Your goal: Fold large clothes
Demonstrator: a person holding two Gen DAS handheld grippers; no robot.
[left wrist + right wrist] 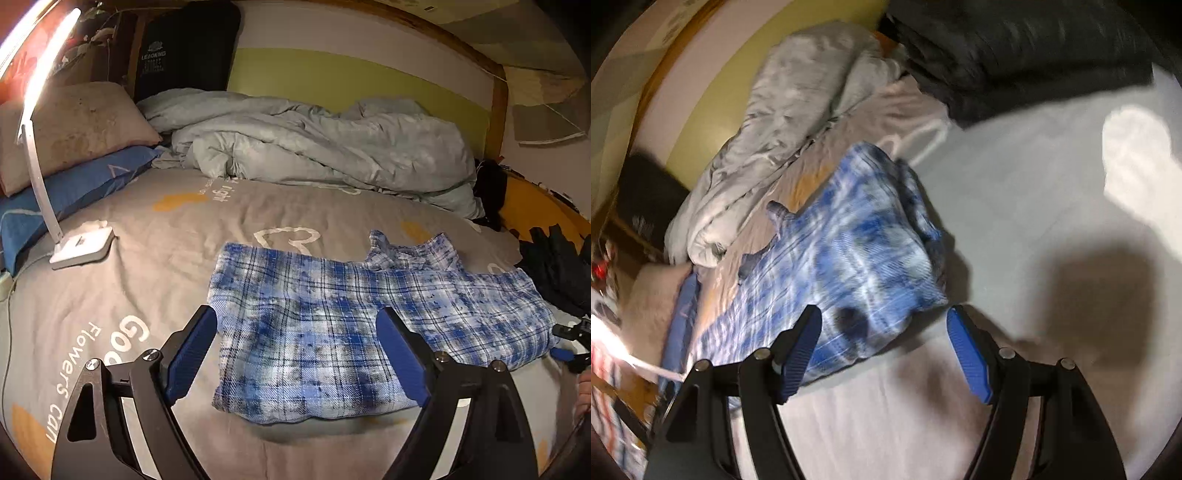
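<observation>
A blue and white plaid shirt (332,295) lies folded into a long band on the grey printed bedsheet (166,229), its collar at the far side. My left gripper (299,326) hovers over the shirt's near left end. It is open, the cloth showing between its blue pads without touching them. In the blurred right wrist view the same shirt (857,240) runs away to the left. My right gripper (882,314) is open just above its near corner, with nothing pinched. The tip of the right gripper (569,343) also shows at the shirt's right edge.
A lit white desk lamp (79,247) stands on the sheet at the left, beside a beige pillow (70,129) and a blue pillow (66,192). A crumpled pale duvet (314,147) fills the back of the bed. Dark clothes (554,266) are piled at the right edge.
</observation>
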